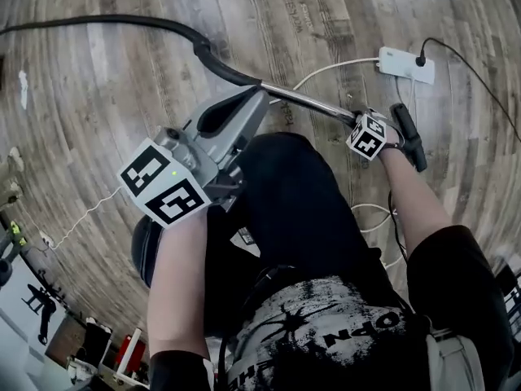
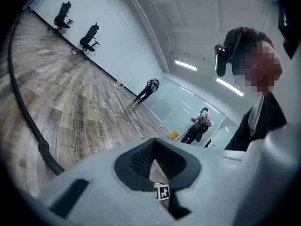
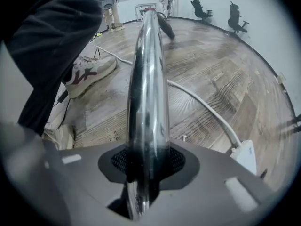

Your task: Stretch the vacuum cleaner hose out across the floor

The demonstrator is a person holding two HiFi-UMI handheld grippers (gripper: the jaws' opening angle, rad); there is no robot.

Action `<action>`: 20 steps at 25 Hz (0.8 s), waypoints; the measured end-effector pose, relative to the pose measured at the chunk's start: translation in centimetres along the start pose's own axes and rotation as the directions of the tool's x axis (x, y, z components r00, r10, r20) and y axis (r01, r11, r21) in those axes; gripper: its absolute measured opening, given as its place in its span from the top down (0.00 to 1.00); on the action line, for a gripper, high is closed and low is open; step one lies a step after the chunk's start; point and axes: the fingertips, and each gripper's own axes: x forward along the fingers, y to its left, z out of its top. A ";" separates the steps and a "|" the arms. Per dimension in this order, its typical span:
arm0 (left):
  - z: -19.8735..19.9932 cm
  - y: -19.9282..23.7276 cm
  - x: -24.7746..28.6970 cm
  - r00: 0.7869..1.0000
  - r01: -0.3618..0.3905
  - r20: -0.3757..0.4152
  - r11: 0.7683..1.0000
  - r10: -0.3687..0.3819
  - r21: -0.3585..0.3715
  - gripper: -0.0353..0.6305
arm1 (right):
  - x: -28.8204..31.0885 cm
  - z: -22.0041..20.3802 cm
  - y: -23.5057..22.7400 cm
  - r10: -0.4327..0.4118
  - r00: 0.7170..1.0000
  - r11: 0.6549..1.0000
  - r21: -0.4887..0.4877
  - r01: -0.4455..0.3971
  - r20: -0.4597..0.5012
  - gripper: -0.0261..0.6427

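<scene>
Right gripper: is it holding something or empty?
Holding something. The right gripper grips the shiny metal tube, which runs between its jaws.

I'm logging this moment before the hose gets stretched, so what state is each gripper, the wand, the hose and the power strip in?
left gripper: jaws shut, nothing held.
right gripper: jaws shut on the chrome wand.
chrome wand: clamped in the right gripper.
hose: trails across the floor in a curve, not straight.
power strip: on the floor, black plug inserted.

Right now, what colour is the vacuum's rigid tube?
Shiny chrome silver; the tube shows best in the right gripper view.
</scene>
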 end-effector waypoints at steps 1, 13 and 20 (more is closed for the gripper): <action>-0.2 0.0 -0.2 1.000 -0.009 0.007 1.000 0.009 0.006 0.95 | 1.0 -0.3 -0.1 0.000 1.000 1.000 0.004 0.000 -0.002 0.78; -2.6 1.1 -2.5 0.995 -0.094 0.044 0.996 0.094 0.005 0.95 | 5.2 -1.7 1.6 0.052 0.999 0.997 -0.048 -0.053 -0.016 0.79; -2.1 1.1 -3.0 0.993 -0.080 0.082 0.997 0.081 -0.010 0.95 | 4.8 -2.3 2.7 0.097 0.994 0.995 0.017 -0.096 -0.042 0.65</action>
